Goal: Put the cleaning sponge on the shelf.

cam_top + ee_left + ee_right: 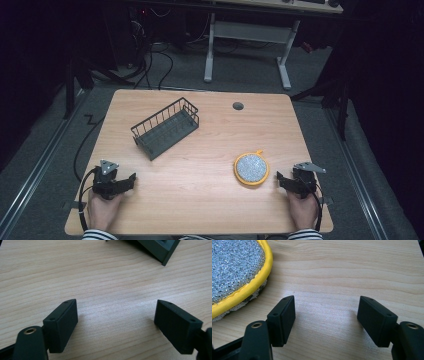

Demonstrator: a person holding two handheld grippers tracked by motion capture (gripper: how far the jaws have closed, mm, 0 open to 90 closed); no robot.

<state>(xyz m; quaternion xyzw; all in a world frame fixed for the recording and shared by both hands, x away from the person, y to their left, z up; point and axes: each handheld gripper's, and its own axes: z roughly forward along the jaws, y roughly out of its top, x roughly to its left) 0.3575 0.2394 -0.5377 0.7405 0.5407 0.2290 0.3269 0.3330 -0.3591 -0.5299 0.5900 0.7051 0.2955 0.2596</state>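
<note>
The round silver scrubbing pad with a yellow cloth edge point(251, 169) looks soft and light; pinch its rim at three o'clock. The left gripper point(115, 322) and right gripper point(325, 320) gape wide, holding nothing.

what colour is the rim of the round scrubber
Yellow, around a silvery sparkly pad; the right gripper view shows it best.

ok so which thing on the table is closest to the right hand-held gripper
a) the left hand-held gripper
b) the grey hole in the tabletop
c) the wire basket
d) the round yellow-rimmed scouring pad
d: in the high view the round yellow-rimmed scouring pad lies just beside the right hand-held gripper, and its rim sits next to that gripper's open jaws in the right gripper view, while the wire basket stands far across the table.
</note>
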